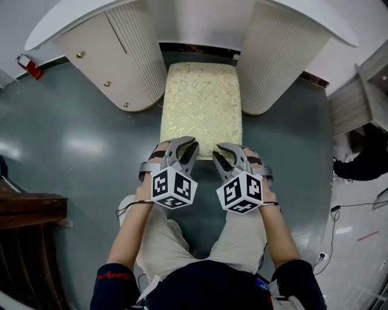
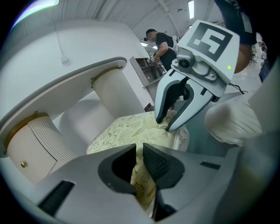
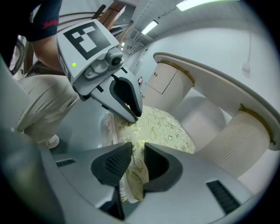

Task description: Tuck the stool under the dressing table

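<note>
Stool (image 1: 202, 106) sits largely under desk (image 1: 115, 60), near edge out; soft, silky top, probably light enough to slide. Left tool (image 1: 183, 147) pinches that edge; right tool (image 1: 229, 152) straddles it, jaws wide. Fabric may slip, so push squarely.

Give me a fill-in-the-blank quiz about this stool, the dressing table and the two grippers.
1. The stool stands between the two ribbed pedestals of the ___.
2. The left gripper and the right gripper each have the edge of the stool's patterned ___ between their jaws.
3. The pedestal at the head view's left shows ___ small round knobs.
Missing words: dressing table; cushion; three.
</note>
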The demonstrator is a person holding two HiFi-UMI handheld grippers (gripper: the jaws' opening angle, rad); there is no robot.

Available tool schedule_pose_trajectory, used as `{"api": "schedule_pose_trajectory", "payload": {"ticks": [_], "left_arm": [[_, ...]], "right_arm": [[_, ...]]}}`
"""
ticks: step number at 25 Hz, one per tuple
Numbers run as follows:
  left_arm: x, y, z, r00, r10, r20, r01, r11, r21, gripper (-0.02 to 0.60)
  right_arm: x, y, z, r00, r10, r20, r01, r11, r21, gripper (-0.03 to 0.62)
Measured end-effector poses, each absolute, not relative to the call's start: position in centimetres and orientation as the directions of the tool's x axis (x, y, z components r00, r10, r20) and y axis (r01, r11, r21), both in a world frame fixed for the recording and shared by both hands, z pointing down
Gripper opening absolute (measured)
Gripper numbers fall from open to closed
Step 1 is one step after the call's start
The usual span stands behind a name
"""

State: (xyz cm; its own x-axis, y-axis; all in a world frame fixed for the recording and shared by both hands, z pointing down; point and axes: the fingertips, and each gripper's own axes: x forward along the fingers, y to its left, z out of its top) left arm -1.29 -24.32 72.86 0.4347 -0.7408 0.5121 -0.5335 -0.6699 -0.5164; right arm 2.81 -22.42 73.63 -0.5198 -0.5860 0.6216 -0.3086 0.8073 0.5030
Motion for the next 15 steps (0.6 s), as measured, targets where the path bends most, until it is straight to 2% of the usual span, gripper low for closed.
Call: {"api": "schedule_pose_trajectory", "payload": {"ticks": [15], "left_arm": [[-1.7,-27.6,73.0,0.421,-0.772,0.476,-0.579,-0.633,-0.514,0.057]], "right_arm": [[2.6,-25.8,74.2,-0.494,-0.654,0.573,-0.4,0.756,0.518,0.101]]}}
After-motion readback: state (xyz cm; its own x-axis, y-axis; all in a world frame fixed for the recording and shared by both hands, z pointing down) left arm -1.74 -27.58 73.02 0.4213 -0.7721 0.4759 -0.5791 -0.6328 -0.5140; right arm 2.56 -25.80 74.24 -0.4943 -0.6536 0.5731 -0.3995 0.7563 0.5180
